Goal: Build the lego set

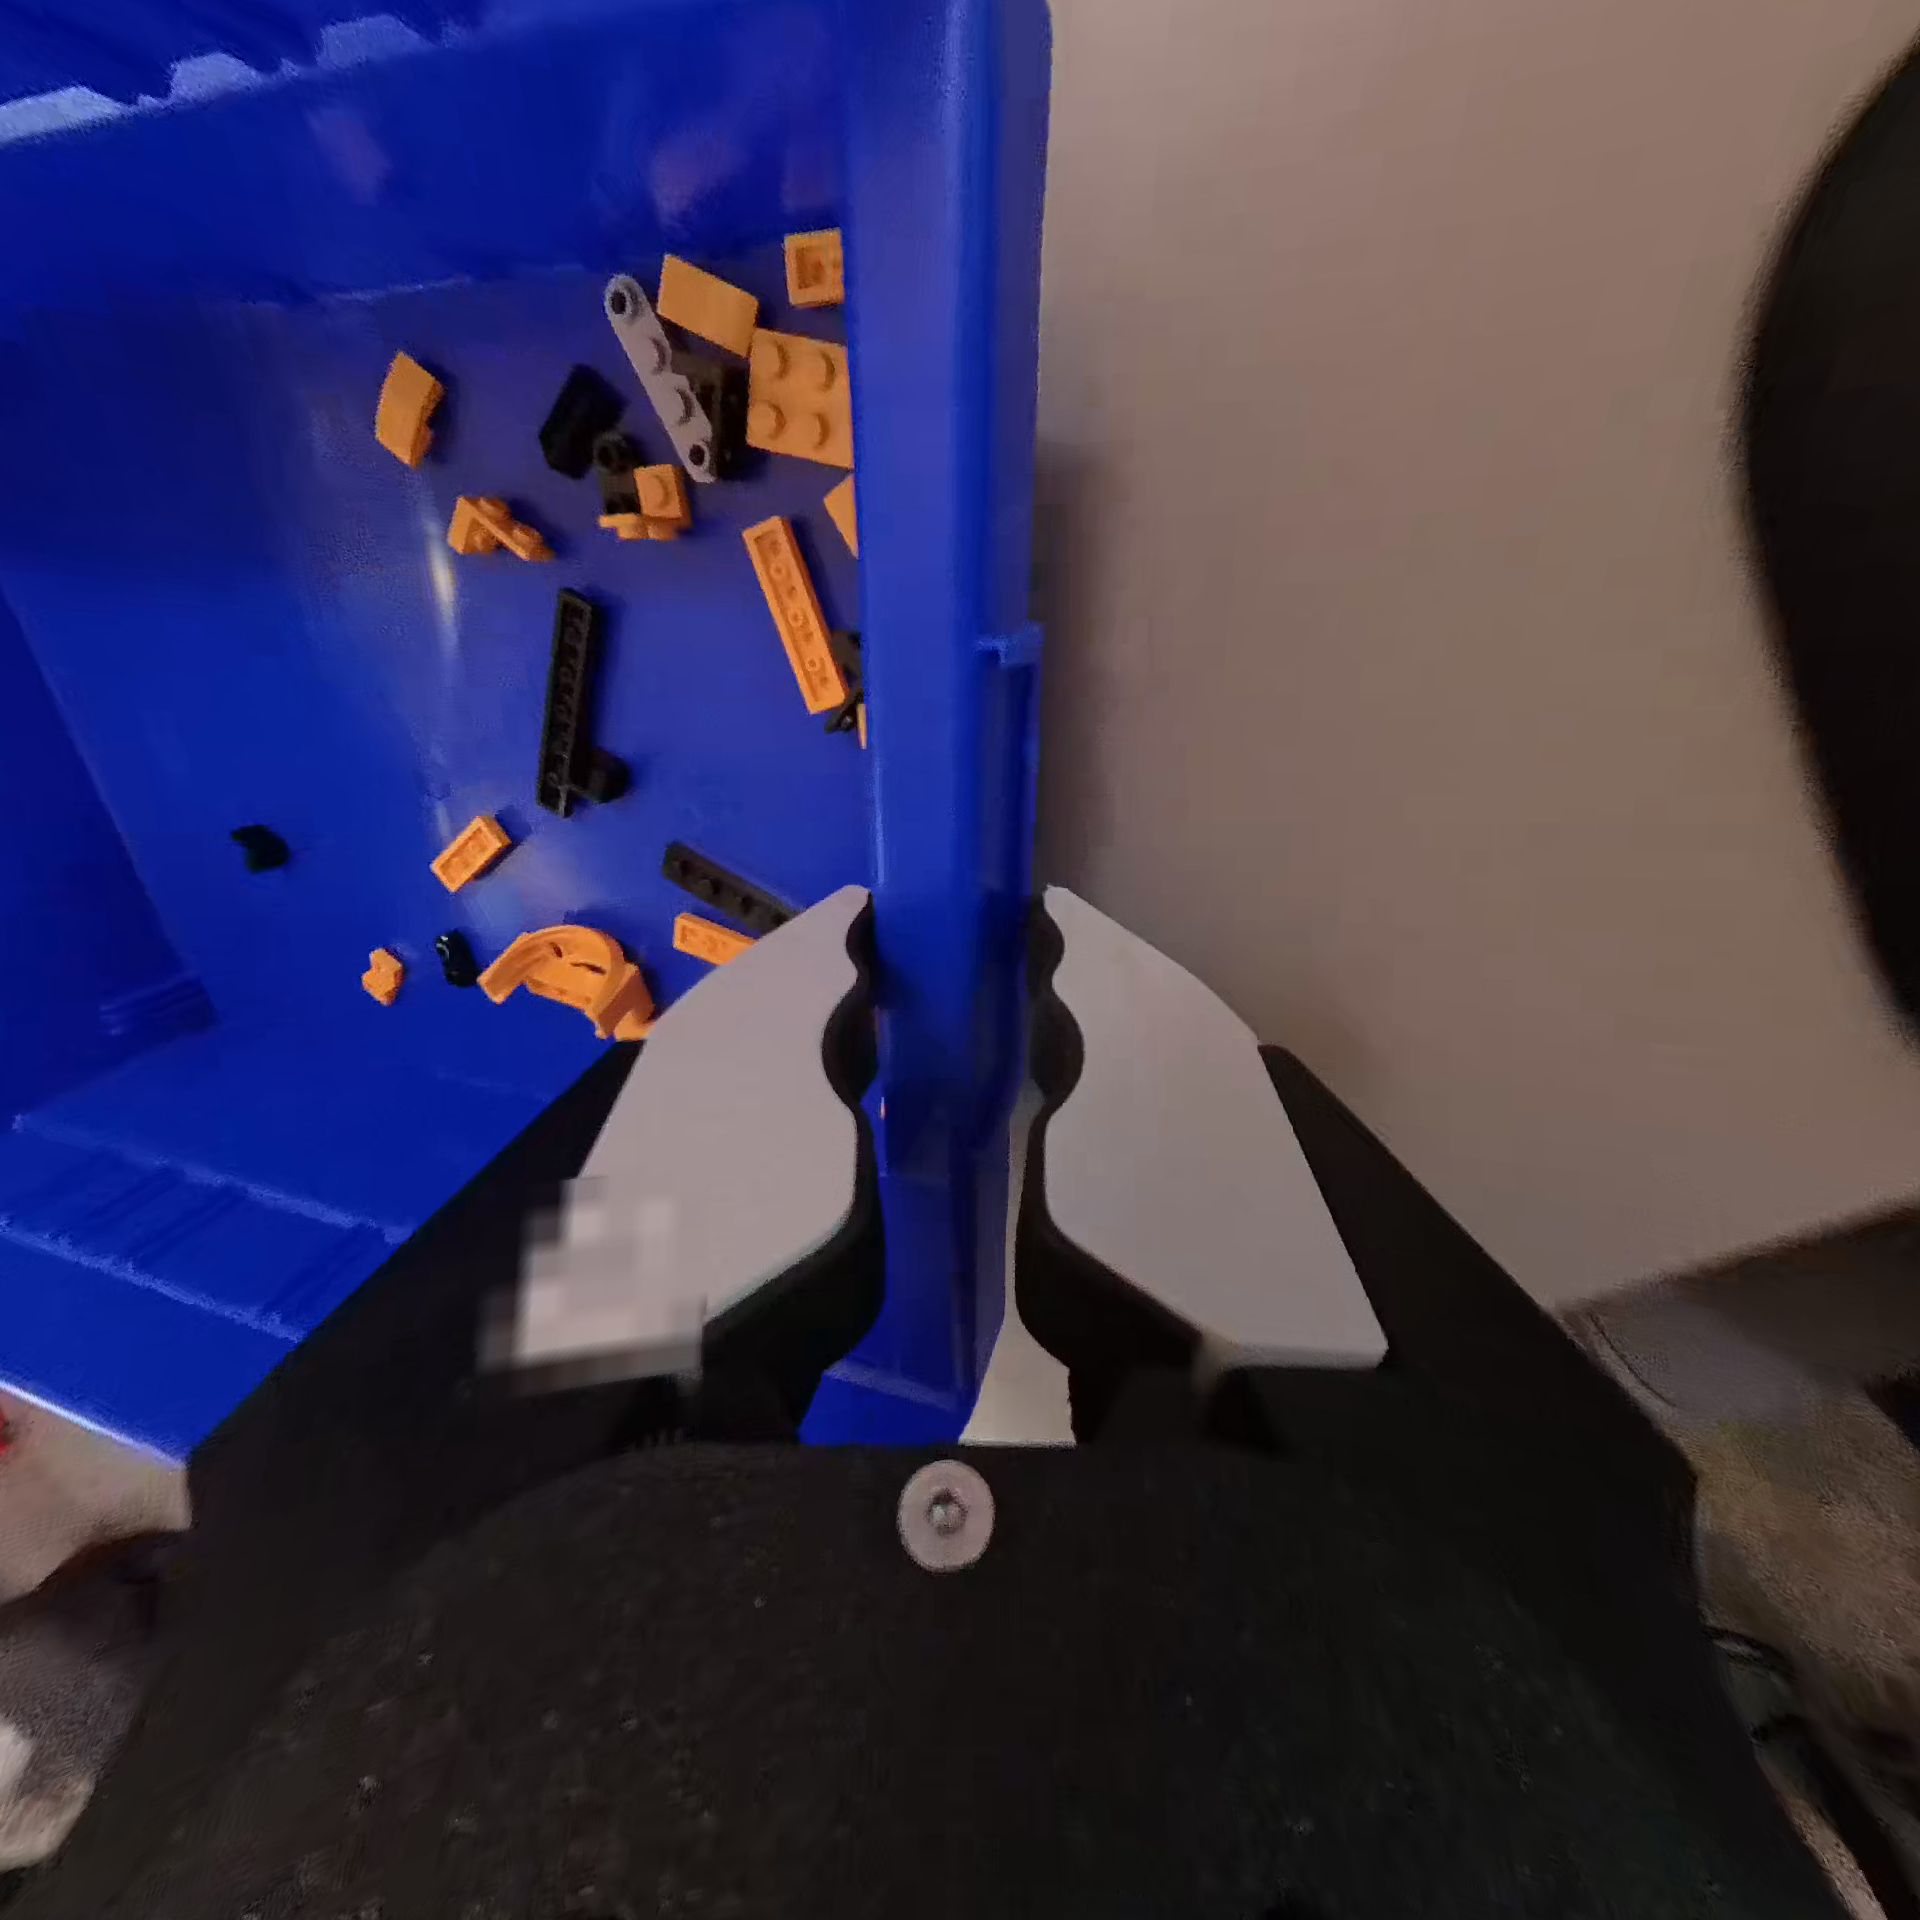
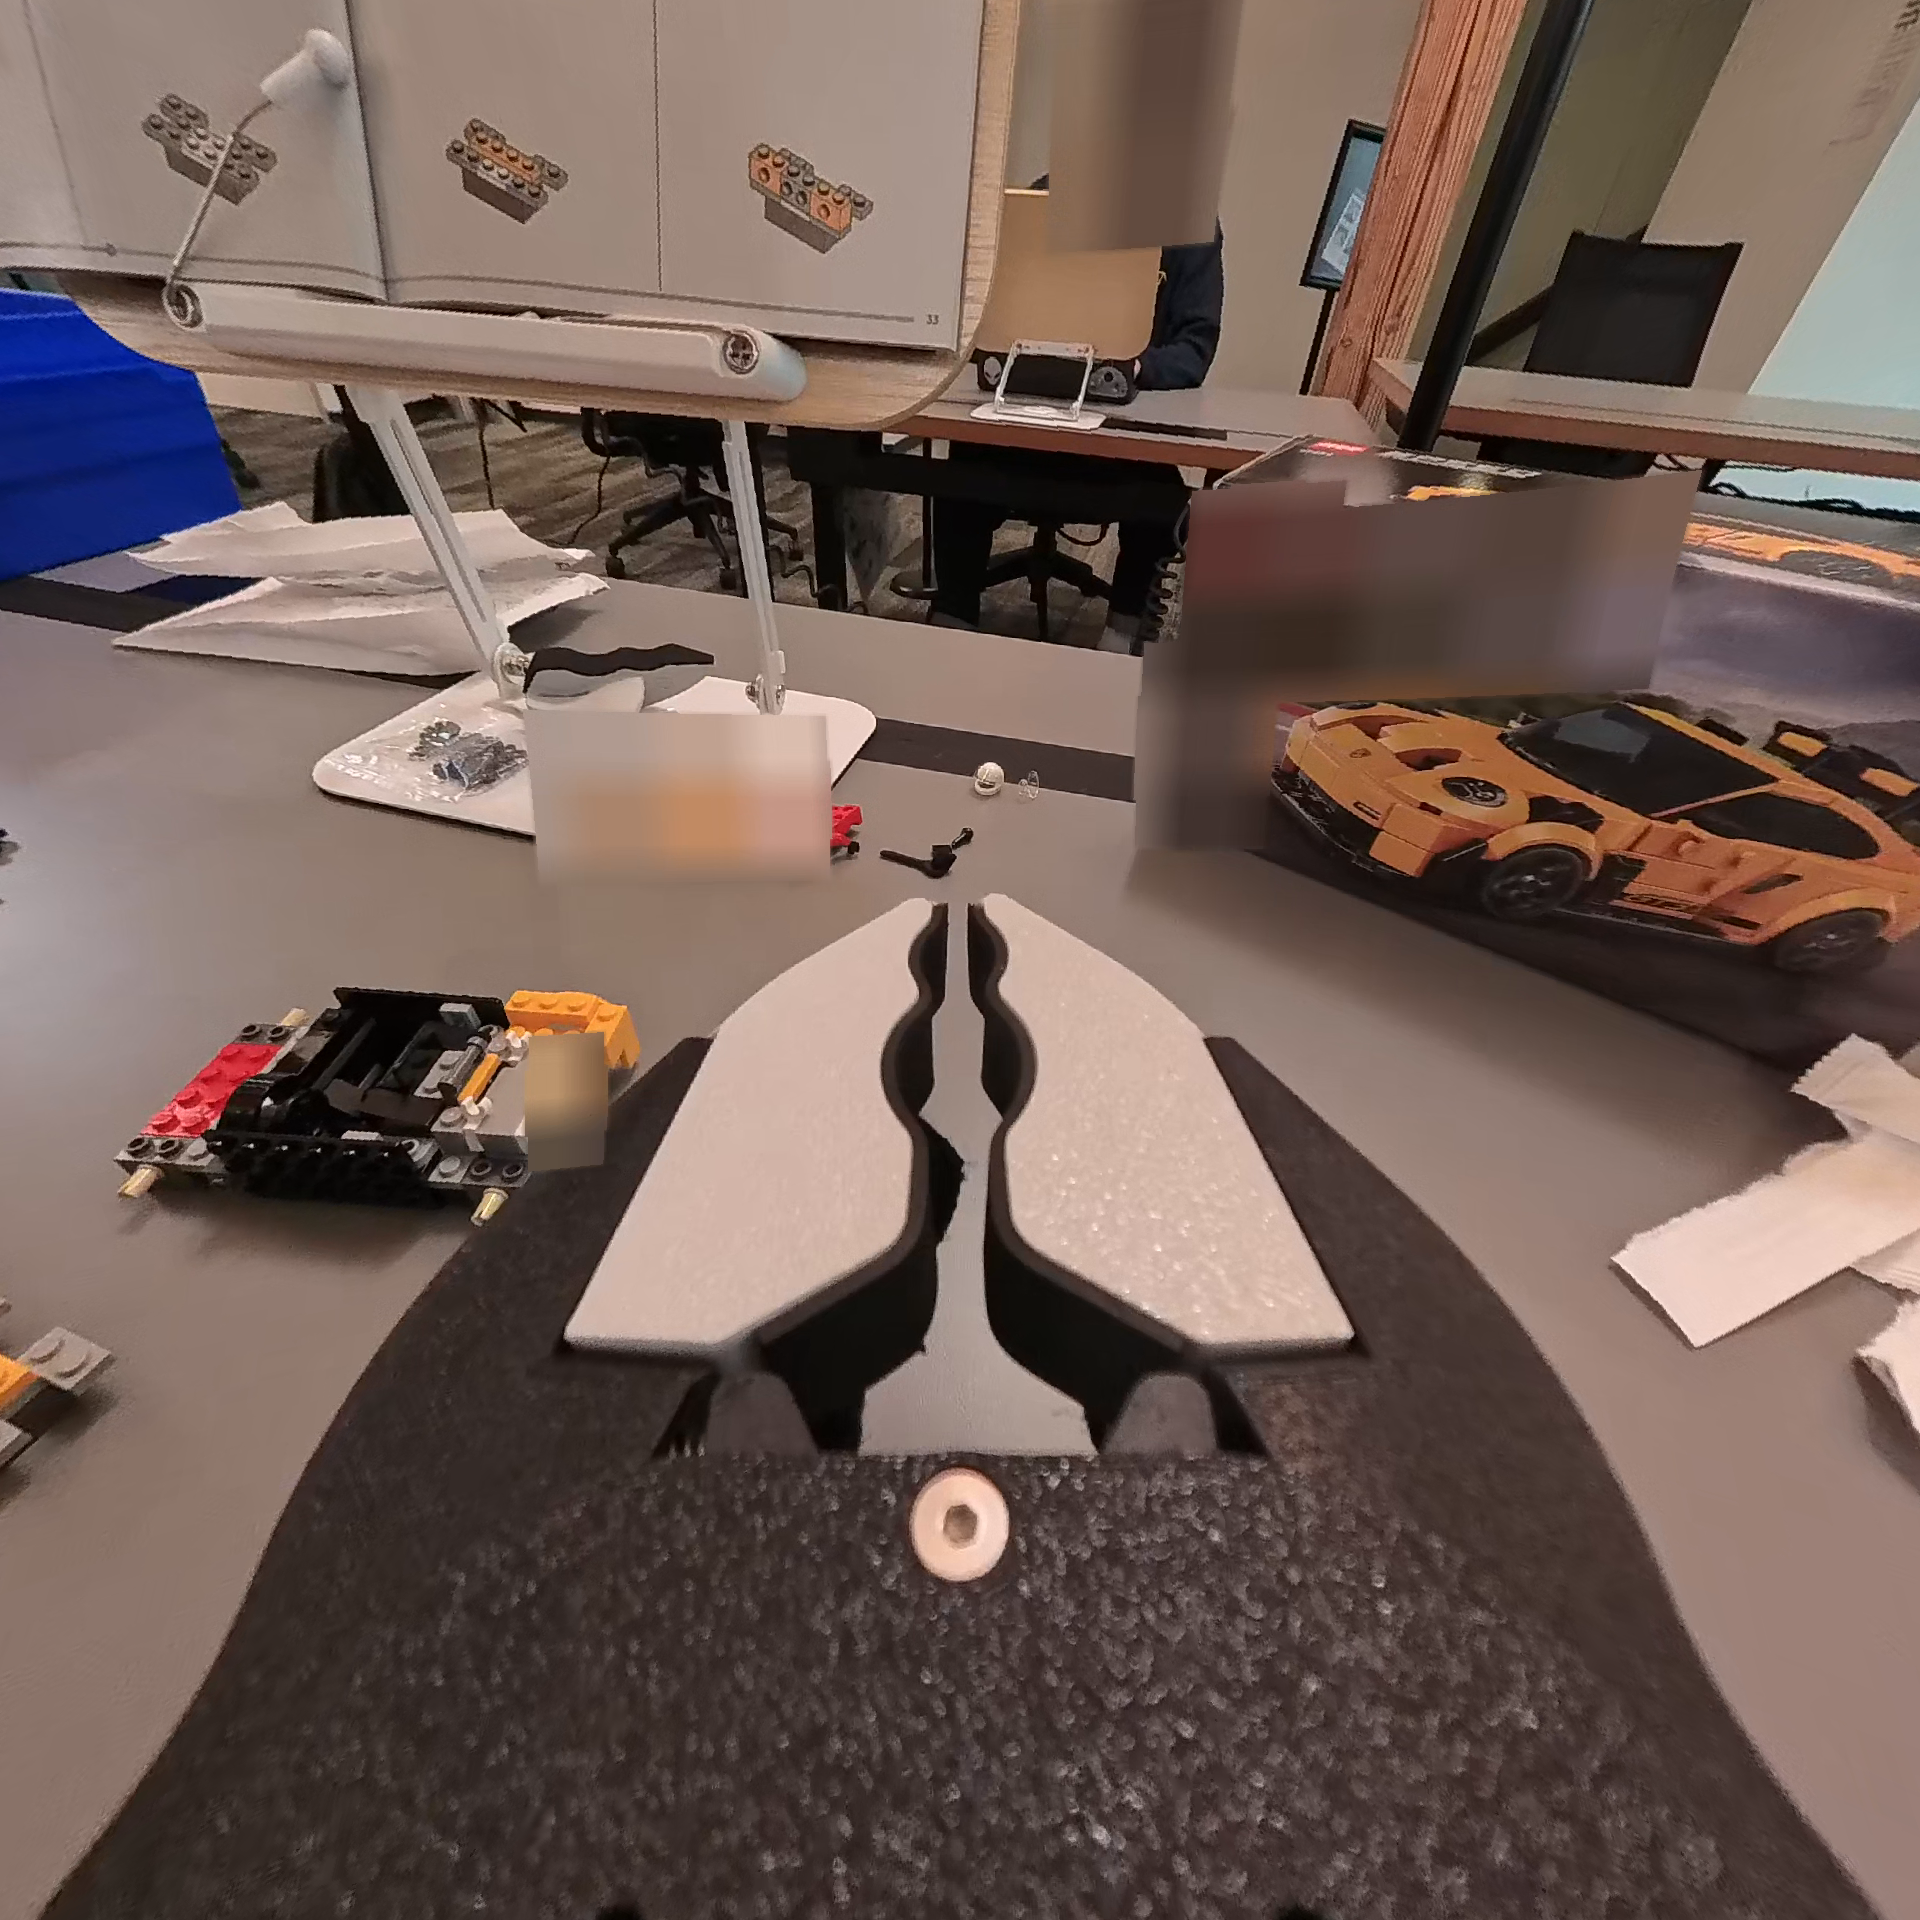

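My left gripper point(image 1: 951, 935) is shut on the right wall of a blue plastic bin point(image 1: 935, 520), one finger inside and one outside. The bin is tilted, and several loose orange bricks point(image 1: 798, 397), black pieces point(image 1: 566, 701) and a grey beam point(image 1: 665, 379) lie on its floor. My right gripper point(image 2: 956, 914) is shut and empty, just above the grey table point(image 2: 312, 914). A partly built car chassis point(image 2: 364, 1101) in black, red, grey and orange sits on the table left of it.
An instruction booklet on a stand point(image 2: 520, 208) is at the back. The set's box with an orange car picture point(image 2: 1558, 810) stands at the right. Torn white bags point(image 2: 1766, 1226) lie far right. Small black parts point(image 2: 930, 854) and a bag of pieces point(image 2: 457, 748) lie ahead. A person sits at a far desk. Across from one pair of fingers to the other is roughly 60 cm.
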`<action>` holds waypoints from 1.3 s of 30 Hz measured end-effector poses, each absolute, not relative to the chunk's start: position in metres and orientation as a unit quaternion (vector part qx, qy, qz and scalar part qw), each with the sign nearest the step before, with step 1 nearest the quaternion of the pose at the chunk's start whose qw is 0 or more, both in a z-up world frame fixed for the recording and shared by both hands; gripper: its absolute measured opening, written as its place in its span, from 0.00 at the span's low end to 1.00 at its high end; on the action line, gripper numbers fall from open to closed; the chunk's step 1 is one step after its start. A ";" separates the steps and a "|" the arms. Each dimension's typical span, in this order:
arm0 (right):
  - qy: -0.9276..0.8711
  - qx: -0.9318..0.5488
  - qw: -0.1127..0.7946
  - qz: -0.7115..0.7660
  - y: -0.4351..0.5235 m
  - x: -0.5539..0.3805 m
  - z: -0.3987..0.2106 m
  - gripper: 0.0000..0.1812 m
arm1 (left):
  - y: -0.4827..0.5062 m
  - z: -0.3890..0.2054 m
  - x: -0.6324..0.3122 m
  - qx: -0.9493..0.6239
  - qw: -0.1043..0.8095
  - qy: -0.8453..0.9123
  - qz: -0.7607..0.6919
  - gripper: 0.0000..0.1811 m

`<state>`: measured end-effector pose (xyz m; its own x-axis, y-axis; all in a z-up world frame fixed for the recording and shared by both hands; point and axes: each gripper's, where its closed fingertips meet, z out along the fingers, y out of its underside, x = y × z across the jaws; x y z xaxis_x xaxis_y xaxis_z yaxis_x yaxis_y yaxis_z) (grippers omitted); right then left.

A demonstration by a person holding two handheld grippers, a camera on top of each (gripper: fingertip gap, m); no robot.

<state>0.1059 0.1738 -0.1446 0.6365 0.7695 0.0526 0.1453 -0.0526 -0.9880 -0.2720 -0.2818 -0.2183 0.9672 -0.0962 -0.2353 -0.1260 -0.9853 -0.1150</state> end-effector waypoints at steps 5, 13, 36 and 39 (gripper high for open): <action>-0.338 -0.677 0.598 0.263 0.174 0.106 -0.145 0.02 | -0.282 -0.157 -0.280 -0.988 0.123 0.056 0.073 0.16; -0.334 -0.679 0.599 0.261 0.175 0.107 -0.145 0.02 | -0.268 -0.180 -0.261 -0.983 0.124 0.089 0.099 0.16; -0.335 -0.677 0.598 0.268 0.173 0.106 -0.143 0.02 | -0.264 -0.235 -0.266 -0.963 0.154 0.031 0.218 0.16; -0.334 -0.677 0.598 0.269 0.173 0.106 -0.143 0.02 | -0.265 -0.235 -0.270 -0.962 0.159 0.041 0.218 0.16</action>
